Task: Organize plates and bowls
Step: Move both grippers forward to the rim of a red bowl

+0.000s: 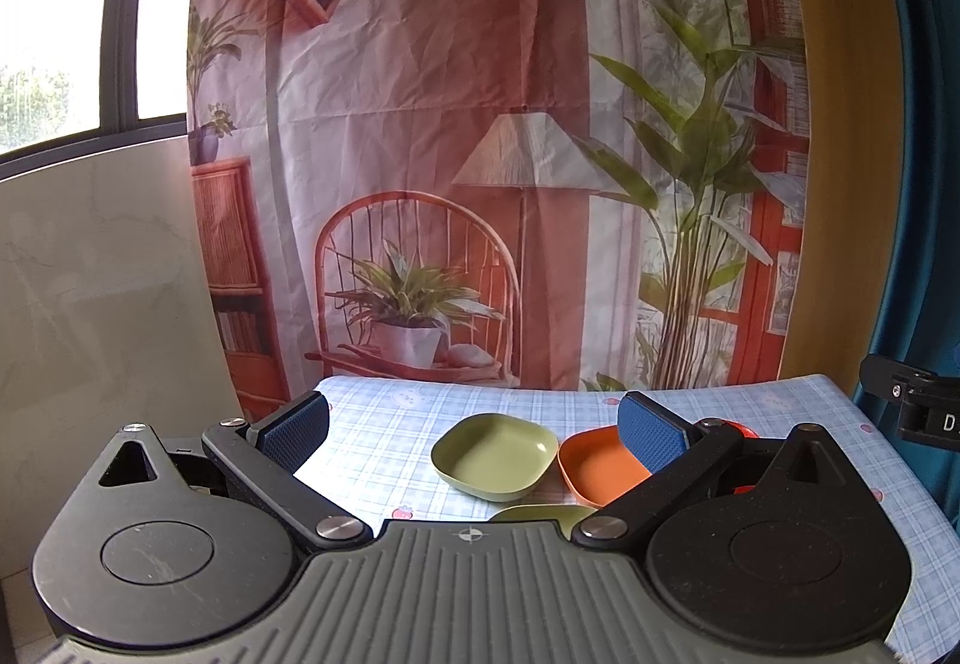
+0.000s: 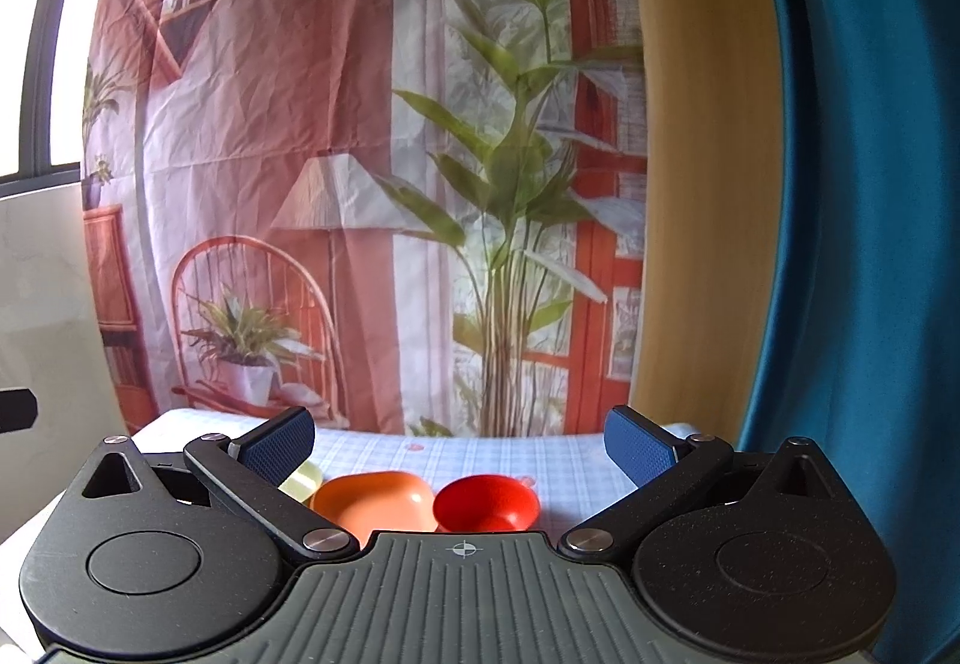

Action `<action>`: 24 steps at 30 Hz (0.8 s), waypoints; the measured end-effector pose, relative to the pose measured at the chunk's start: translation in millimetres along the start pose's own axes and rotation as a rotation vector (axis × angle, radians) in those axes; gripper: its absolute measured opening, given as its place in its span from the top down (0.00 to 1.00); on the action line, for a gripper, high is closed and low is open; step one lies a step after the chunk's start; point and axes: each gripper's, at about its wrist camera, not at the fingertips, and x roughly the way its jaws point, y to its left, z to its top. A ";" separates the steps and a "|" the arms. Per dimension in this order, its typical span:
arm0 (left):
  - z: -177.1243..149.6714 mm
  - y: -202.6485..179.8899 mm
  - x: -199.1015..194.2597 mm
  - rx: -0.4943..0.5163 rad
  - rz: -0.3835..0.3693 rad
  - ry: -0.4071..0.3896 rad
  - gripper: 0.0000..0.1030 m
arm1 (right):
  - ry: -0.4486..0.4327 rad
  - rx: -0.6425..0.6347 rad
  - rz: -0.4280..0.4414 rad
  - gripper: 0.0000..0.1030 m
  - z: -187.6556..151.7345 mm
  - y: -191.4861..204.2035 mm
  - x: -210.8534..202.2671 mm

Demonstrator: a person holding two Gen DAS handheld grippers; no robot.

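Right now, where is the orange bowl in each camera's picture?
Left wrist: orange bowl low, right of centre, beside the green bowl, partly behind the left gripper's finger.
Right wrist: low, left of centre, beside the red bowl.
Shared landmark: the checked tablecloth beneath it.

A large printed cloth [image 1: 480, 124] hangs at the back, showing a painted room with a chair, a lamp, shelves and tall plants. Left of the cloth, a dark-framed window [image 1: 120, 34] lets in bright daylight, and below the window stands a pale marbled wall [image 1: 102, 274]. Right of the cloth runs a wooden panel [image 1: 840, 154], then a blue curtain [image 2: 852, 184]. In front of the cloth stands a table under a light blue checked tablecloth [image 1: 384, 424].
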 end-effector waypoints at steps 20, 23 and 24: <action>-104.6 -38.6 113.0 0.068 -0.146 0.213 0.01 | 0.164 0.088 0.000 0.00 -131.0 6.6 96.0; -118.2 -36.6 119.4 0.013 -0.194 0.247 0.05 | 0.184 0.069 -0.003 0.03 -142.7 5.1 97.4; -121.0 -36.9 121.2 0.004 -0.203 0.256 0.07 | 0.198 0.069 0.004 0.06 -146.5 4.5 98.6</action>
